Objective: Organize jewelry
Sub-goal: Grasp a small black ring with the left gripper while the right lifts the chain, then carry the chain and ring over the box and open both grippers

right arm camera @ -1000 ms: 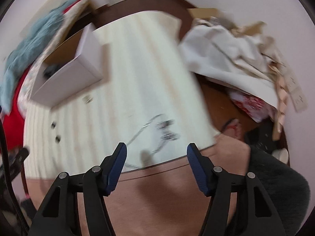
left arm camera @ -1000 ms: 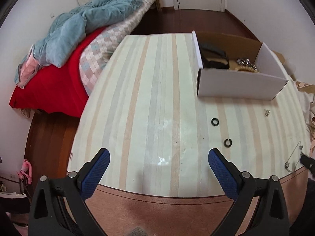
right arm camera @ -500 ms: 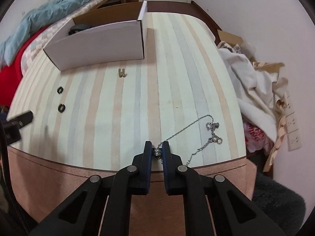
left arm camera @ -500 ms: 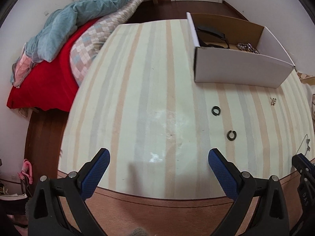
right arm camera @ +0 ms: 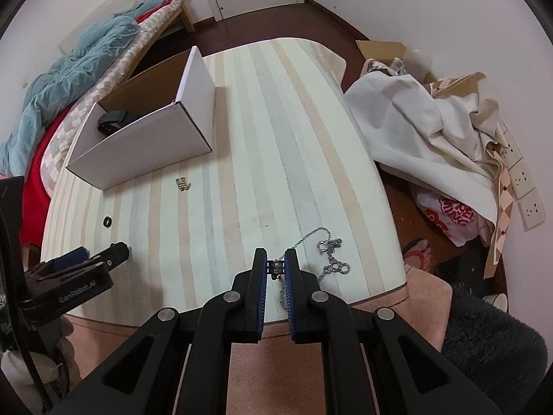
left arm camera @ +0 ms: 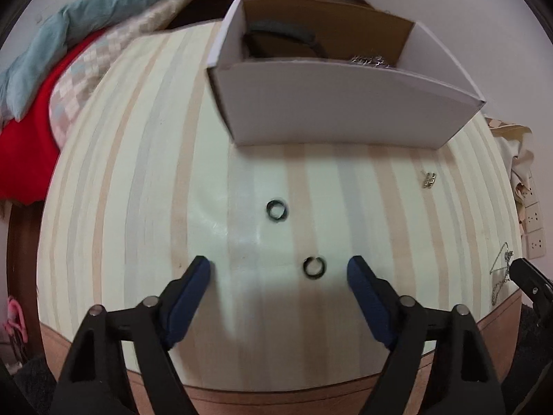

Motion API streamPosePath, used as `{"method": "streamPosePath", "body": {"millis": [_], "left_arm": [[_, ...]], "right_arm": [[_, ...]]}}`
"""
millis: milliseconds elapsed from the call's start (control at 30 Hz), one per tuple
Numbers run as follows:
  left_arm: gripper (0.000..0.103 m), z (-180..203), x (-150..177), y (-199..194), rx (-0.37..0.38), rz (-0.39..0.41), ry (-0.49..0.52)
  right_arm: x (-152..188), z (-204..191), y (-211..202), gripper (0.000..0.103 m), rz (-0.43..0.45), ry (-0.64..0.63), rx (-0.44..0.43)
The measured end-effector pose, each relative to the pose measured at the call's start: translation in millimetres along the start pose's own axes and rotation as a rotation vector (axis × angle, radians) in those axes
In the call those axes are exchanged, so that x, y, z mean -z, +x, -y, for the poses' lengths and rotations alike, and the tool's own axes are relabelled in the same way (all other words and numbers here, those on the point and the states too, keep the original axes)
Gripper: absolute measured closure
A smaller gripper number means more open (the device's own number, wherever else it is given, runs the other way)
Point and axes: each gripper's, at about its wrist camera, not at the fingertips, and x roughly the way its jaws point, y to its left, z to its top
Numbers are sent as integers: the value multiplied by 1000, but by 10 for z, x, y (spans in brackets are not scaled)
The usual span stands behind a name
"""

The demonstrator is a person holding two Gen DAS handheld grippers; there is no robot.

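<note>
The chain [right arm camera: 323,259] is now being gripped at its near end by the right gripper [right arm camera: 276,268], whose jaws, spread a second ago, are clenched on a small link at the surface's [right arm camera: 242,173] front edge; the rest is lying slack just beyond. The pickup is judged done, with transfer to the box [right arm camera: 152,145] outstanding. The left gripper [left arm camera: 279,268] has been brought forward, its jaws released, so that the near ring [left arm camera: 314,267] is being framed between them; a grasp seems imminent. Farther off, a second ring [left arm camera: 277,210] and a clasp [left arm camera: 428,179] are lying loose. The box's near wall is standing in the way and must be cleared from above. A bed [right arm camera: 69,79] is lying behind.
</note>
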Motion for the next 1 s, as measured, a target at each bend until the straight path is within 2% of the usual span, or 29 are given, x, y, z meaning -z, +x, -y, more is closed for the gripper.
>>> {"method": "streamPosePath", "body": {"millis": [33, 100, 167, 500, 767, 1000], "left_arm": [[35, 26, 2, -8, 1, 7, 10], [56, 78, 20, -46, 8, 25, 27], [92, 113, 20, -65, 14, 30, 38], [93, 23, 8, -156, 62, 22, 23], [93, 0, -147, -681, 112, 97, 33], [93, -151, -589, -1215, 183, 176, 19]], "right_arm": [[-5, 18, 11, 93, -2, 3, -1], [-6, 33, 19, 93, -1, 4, 4], [-11, 31, 16, 93, 0, 5, 4], [-134, -59, -238, 93, 53, -5, -34], [-383, -157, -696, 93, 119, 11, -145], [-859, -348, -1199, 93, 192, -11, -275]]}}
